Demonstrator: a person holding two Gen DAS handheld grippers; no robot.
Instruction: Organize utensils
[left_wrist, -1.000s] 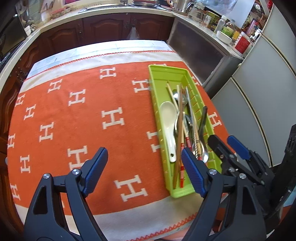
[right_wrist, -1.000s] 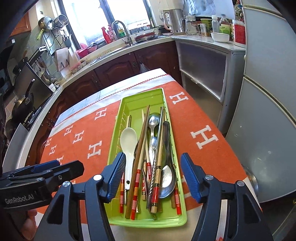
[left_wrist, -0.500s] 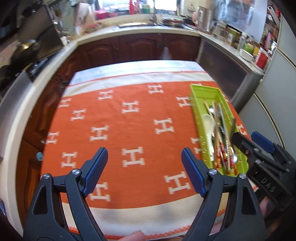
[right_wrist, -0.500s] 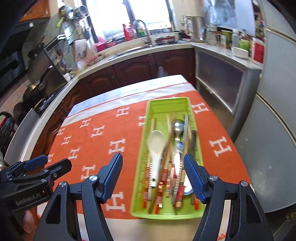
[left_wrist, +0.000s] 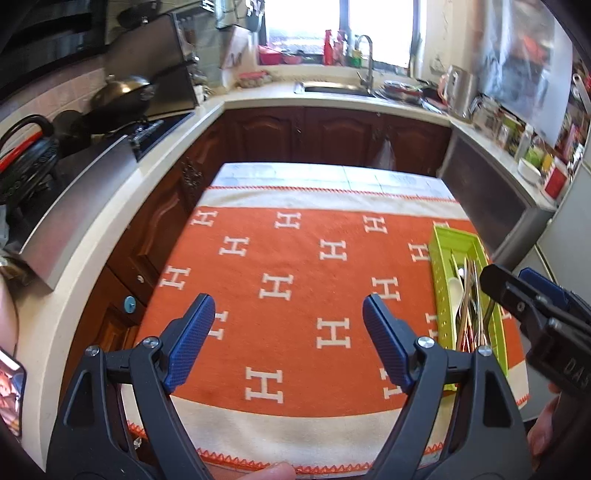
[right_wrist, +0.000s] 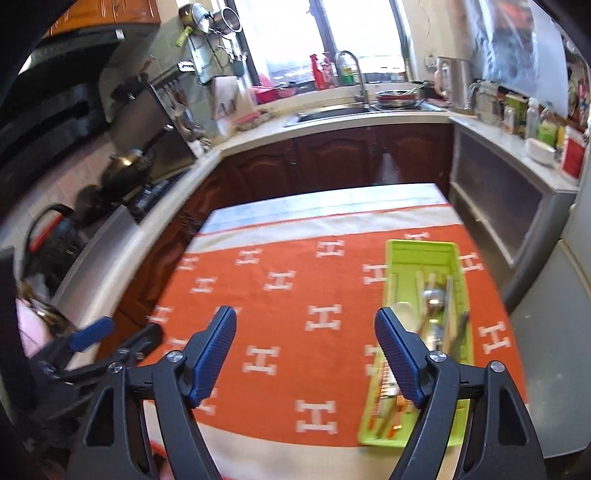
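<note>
Both grippers rose from the tray (right_wrist: 421, 254) (utensils (right_wrist: 432, 317) inside).

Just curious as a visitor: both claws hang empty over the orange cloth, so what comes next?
Probably nothing more than setting both down: every utensil in sight lies in the green tray, the left claw holds nothing, and the right claw is opening on nothing.

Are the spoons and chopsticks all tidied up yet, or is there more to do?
It looks nearly finished. The utensils all lie together in the green tray on the orange cloth, and none lie loose on it. Nothing is in hand: the left gripper is open and empty, and the right gripper is opening with nothing between its jaws. No leftover work shows.
</note>
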